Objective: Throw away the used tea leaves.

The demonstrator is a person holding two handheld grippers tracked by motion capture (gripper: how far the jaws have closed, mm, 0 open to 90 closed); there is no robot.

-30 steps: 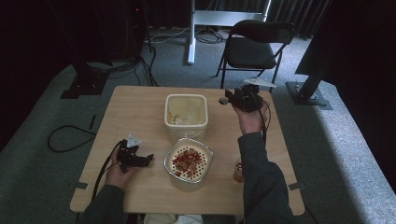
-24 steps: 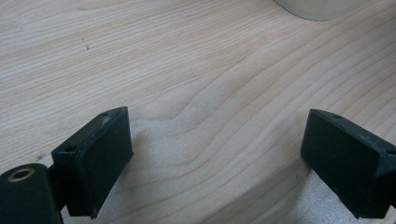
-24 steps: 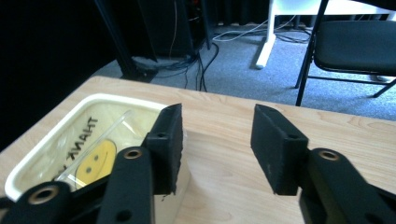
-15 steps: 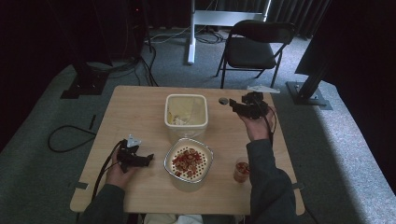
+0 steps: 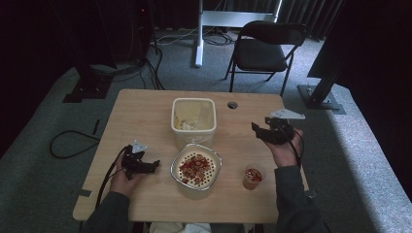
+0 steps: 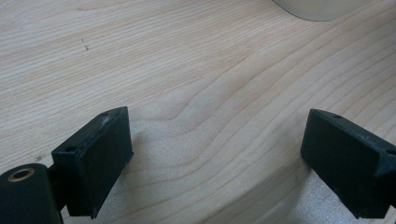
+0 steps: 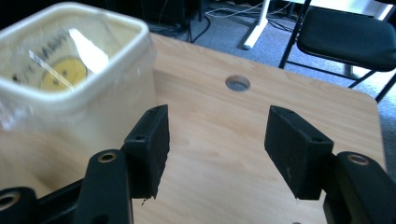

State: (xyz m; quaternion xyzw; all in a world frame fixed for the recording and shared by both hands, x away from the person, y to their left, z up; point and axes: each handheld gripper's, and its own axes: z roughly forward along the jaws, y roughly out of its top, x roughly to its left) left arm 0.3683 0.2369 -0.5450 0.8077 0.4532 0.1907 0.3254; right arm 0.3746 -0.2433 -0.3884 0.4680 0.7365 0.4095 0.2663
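Observation:
A square cream tub (image 5: 194,120) stands at the table's back middle, with pale contents inside; in the right gripper view the tub (image 7: 70,70) is close at the left. In front of it sits a round perforated bowl (image 5: 196,167) of red pieces. A small cup (image 5: 253,177) of red pieces stands to the bowl's right. My right gripper (image 5: 257,130) is held above the table right of the tub, open and empty (image 7: 212,149). My left gripper (image 5: 153,166) rests low on the table left of the bowl, open with bare wood between its jaws (image 6: 215,158).
The wooden table (image 5: 145,116) has a round cable hole (image 5: 232,105) at its back edge. A black folding chair (image 5: 265,48) stands behind the table. A cable (image 5: 73,145) loops on the carpet at the left. Bare wood lies at the table's left and right sides.
My right gripper has moved from the back of the table, beside the tub, rightward and toward the person. The left gripper has stayed put.

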